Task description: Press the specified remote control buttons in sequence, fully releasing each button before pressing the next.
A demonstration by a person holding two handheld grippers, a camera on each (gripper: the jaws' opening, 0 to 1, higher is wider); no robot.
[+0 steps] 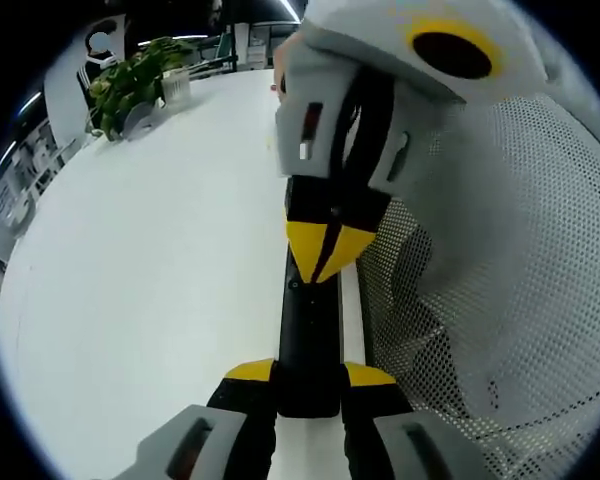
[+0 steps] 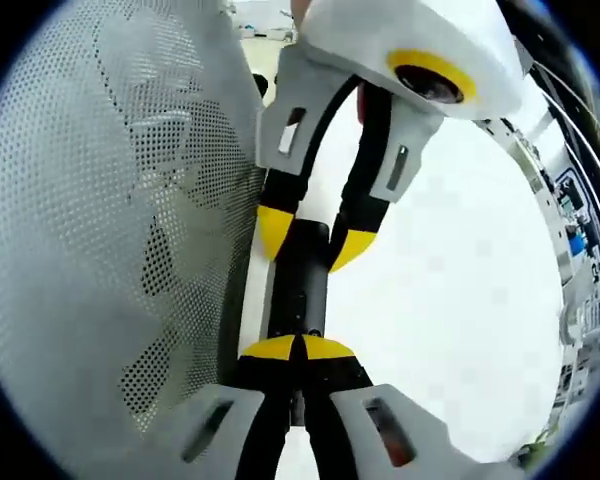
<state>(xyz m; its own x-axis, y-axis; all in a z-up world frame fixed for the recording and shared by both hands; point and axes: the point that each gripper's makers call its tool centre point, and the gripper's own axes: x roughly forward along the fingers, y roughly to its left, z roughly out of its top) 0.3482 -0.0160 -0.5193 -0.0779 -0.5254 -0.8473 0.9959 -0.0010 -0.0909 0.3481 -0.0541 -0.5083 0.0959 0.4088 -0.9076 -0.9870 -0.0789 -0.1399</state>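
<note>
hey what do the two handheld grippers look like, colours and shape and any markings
Both match. The left gripper and right gripper have black fingers tipped in yellow, set in pale grey housings with small slot windows, one showing red. Each carries a rounded white-grey body on top with a yellow ring around a dark opening.

So the left tool (image 1: 308,378) has its yellow-tipped jaws spread a bit, one on each side of the near end of a black bar. The right tool (image 2: 298,348) comes at it from the opposite end, facing the left one, yellow tips pinched together and pointing down onto the bar's top face.
</note>
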